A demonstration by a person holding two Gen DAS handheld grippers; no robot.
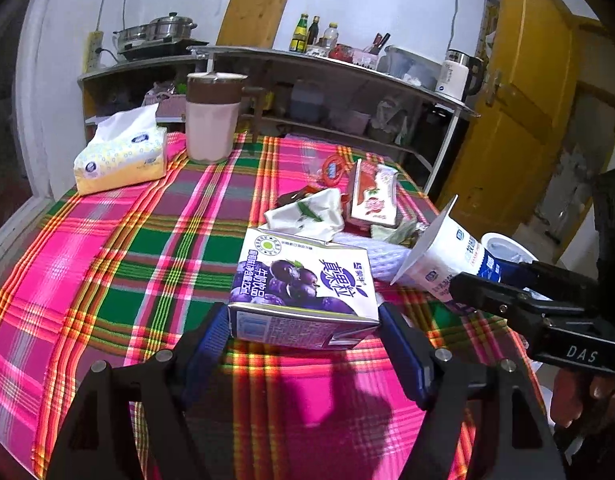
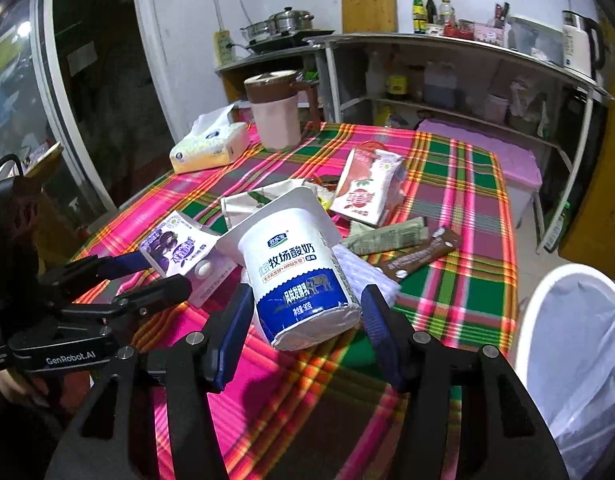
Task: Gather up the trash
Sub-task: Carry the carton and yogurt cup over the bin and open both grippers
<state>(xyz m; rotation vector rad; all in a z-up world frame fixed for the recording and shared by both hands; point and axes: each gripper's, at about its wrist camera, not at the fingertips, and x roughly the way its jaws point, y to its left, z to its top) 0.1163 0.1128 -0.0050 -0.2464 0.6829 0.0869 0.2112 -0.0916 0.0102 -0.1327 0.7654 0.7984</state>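
Note:
My left gripper is shut on a purple milk carton, held just above the plaid tablecloth; it also shows in the right wrist view. My right gripper is shut on a white and blue yoghurt cup, tipped with its mouth away from me; the cup also shows in the left wrist view. More trash lies behind: a red and white carton, a crumpled white wrapper, a brown sachet, a green sachet.
A white bin with a plastic liner stands at the table's right edge. A tissue pack and a pink jug with a brown lid stand at the far left of the table. Shelves with kitchenware stand behind.

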